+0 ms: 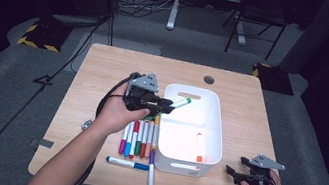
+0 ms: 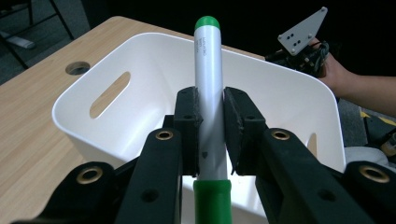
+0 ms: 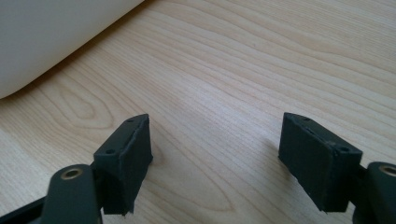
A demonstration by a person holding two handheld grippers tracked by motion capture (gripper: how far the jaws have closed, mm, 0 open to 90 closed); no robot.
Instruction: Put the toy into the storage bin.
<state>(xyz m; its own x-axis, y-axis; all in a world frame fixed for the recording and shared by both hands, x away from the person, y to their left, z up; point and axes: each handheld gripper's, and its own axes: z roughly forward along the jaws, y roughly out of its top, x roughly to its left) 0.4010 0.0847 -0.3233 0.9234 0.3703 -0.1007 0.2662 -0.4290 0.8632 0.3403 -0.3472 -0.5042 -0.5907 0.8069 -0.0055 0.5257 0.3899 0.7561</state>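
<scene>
My left gripper [image 1: 166,104] is shut on a white marker with green ends [image 1: 181,102], held over the left rim of the white bin [image 1: 216,116]. In the left gripper view the green marker [image 2: 208,93] stands clamped between the two pads [image 2: 188,121], pointing into the bin [image 2: 280,98]. An orange marker [image 1: 199,147] lies on the bin's floor. Several markers [image 1: 138,139] lie in a row on the table left of the bin. My right gripper [image 1: 236,172] rests low at the table's front right, jaws open and empty [image 3: 215,154].
A blue marker [image 1: 127,163] and a purple marker [image 1: 151,171] lie near the front edge of the wooden table [image 1: 106,67]. A round cable hole [image 1: 208,79] sits behind the bin. The right gripper's plate [image 2: 303,32] shows beyond the bin.
</scene>
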